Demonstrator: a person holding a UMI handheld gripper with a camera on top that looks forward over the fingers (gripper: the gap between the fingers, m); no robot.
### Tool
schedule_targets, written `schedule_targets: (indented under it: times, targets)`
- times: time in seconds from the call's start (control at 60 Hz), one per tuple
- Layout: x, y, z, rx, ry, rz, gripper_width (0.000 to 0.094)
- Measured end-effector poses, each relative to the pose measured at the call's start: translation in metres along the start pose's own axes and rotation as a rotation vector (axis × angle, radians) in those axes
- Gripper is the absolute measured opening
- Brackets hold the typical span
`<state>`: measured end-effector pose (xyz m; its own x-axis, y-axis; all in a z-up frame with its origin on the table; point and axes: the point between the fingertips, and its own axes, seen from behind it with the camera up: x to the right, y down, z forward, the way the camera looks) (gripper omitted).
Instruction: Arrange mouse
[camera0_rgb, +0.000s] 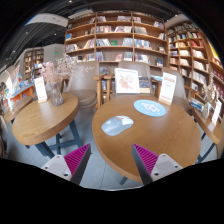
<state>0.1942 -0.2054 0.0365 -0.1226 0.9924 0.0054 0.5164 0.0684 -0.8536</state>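
Two round wooden counters fill the near ground, one ahead to the right (160, 135) and a second off at ten o'clock (40, 120). On the right-hand counter lies the mouse (117, 125), pale grey, resting near the counter's left edge at about twelve o'clock from the tool (112, 158) and beyond its fingertips, well apart from them. The tool stands wide open and holds nothing; its two fingers, with their magenta pads (77, 158), spread to either side with bare floor and counter edge showing between them. Farther across the same counter, at one o'clock from the mouse, sits a round light-blue mat (151, 107). Past that, an upright sign (168, 86) stands at the counter's far right, and a framed picture (128, 80) stands at its far edge. The left counter carries a vase of flowers (55, 90) (pale blooms, detail too small to make out) with a small card stand (41, 88) just beside it. Tall bookshelves (115, 38) line the back wall at twelve o'clock, and more shelving (190, 55) runs along at two o'clock.
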Motion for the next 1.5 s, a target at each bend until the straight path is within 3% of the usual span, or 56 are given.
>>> schedule_targets:
  times: [0.6, 1.133, 1.183, 1.233, 1.267, 1.4, 1.5]
  targets:
    - [0.004, -0.027, 0.136, -0.077, 0.071, 0.070, 0.0852]
    - [-0.003, -0.069, 0.208, -0.127, 0.042, 0.057, 0.0837]
    - [-0.001, -0.069, 0.209, -0.125, 0.044, 0.053, 0.0805]
    - [0.004, -0.070, 0.211, -0.121, 0.056, 0.047, 0.0713]
    - [0.007, -0.071, 0.213, -0.117, 0.065, 0.037, 0.0480]
    - [0.006, -0.072, 0.211, -0.148, 0.003, 0.060, 0.0441]
    - [0.020, -0.100, 0.206, -0.114, -0.026, 0.083, 0.0441]
